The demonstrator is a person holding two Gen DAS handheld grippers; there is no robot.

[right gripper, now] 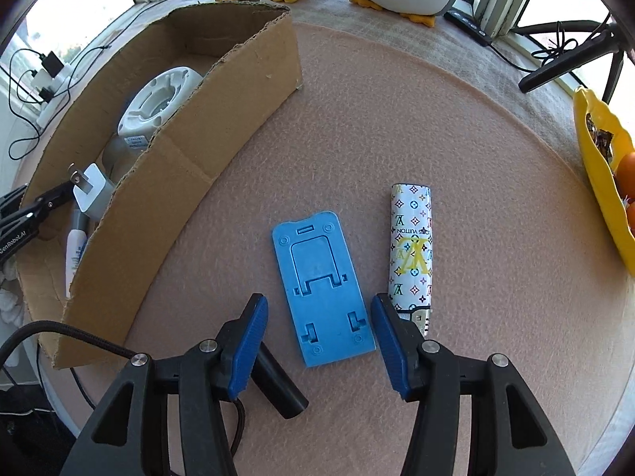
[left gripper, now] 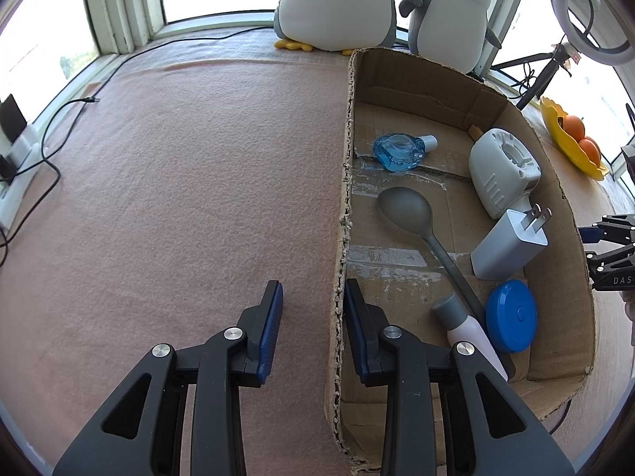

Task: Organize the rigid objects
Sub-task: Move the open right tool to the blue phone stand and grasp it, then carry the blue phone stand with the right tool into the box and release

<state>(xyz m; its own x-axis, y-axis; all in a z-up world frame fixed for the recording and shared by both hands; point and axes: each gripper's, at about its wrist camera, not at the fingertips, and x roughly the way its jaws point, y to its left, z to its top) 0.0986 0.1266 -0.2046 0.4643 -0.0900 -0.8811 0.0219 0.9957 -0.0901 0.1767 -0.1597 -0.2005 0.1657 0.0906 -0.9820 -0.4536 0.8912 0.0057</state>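
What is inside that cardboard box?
In the cardboard box: a blue bottle, grey spoon, white device, plug adapter, blue round lid and a white tube, its lower end hidden behind the left fingers.

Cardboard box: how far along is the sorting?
Done: cardboard box holds the spoon, charger, blue lid and others. In hand: nothing; right hand-held gripper is open around the phone stand. Left: stand and patterned lighter.
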